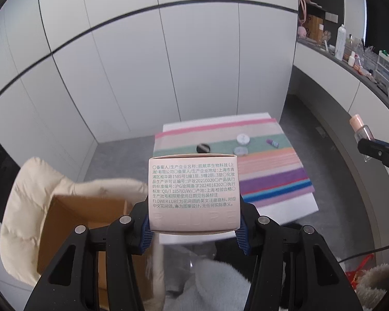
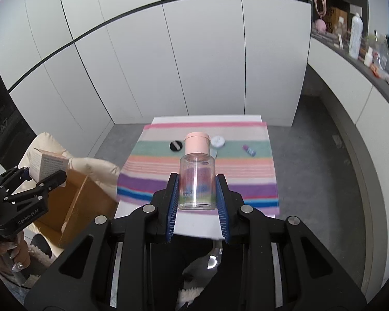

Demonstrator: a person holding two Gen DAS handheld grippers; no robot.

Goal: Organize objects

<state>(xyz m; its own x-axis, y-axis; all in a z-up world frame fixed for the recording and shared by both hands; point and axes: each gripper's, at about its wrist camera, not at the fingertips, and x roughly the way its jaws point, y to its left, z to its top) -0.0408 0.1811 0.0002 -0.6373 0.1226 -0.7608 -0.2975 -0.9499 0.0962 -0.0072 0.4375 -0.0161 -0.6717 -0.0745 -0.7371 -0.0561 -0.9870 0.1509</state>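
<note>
My left gripper point(image 1: 194, 229) is shut on a pale pink carton point(image 1: 193, 191) with printed text, held above an open cardboard box point(image 1: 72, 233). The same carton point(image 2: 48, 164) and left gripper point(image 2: 42, 177) show at the left edge of the right wrist view. My right gripper point(image 2: 197, 194) is shut on a clear bottle point(image 2: 197, 181) with a pink cap, held upright in front of the striped cloth point(image 2: 199, 171). That bottle point(image 1: 361, 128) appears at the right edge of the left wrist view. On the cloth lie a black round compact point(image 2: 175, 145), a white jar point(image 2: 217, 141) and a small purple bottle point(image 2: 249, 150).
The cloth covers a low white table point(image 2: 194, 229) before white cabinet doors. A cream padded jacket point(image 1: 26, 207) drapes around the cardboard box at the left. A long counter point(image 1: 350, 70) with several bottles and boxes runs along the right. Grey floor surrounds the table.
</note>
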